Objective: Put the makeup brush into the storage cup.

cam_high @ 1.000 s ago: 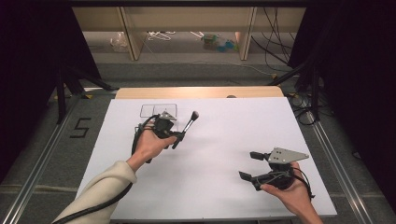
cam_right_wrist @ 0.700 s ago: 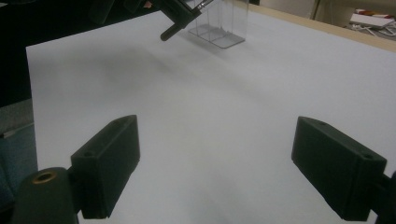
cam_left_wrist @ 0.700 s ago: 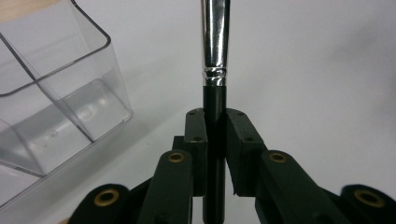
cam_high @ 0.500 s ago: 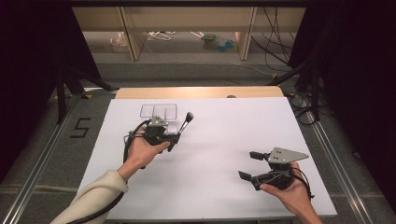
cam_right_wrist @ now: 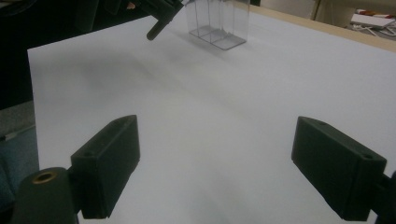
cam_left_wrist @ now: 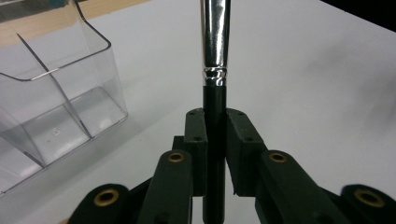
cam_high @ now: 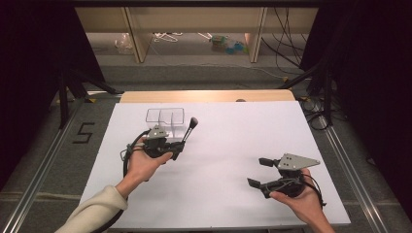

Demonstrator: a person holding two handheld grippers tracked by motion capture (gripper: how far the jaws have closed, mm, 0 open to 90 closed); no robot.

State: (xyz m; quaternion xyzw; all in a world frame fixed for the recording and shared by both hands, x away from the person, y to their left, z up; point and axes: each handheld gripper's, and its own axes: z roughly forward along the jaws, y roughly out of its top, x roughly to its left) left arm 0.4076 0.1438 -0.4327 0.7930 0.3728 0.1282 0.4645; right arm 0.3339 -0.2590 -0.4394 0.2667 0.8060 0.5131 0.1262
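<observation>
Left gripper view shows my left fingers point(cam_left_wrist: 215, 135) clamped on the black handle of a makeup brush point(cam_left_wrist: 215, 42), a light, stiff, slick stick best pinched low, just beside the clear organizer point(cam_left_wrist: 56, 98). My right fingers point(cam_right_wrist: 229, 168) gape wide over bare counter point(cam_right_wrist: 224, 93).

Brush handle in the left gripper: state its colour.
Black, below a shiny silver ferrule; the brush handle shows best in the left gripper view.
</observation>
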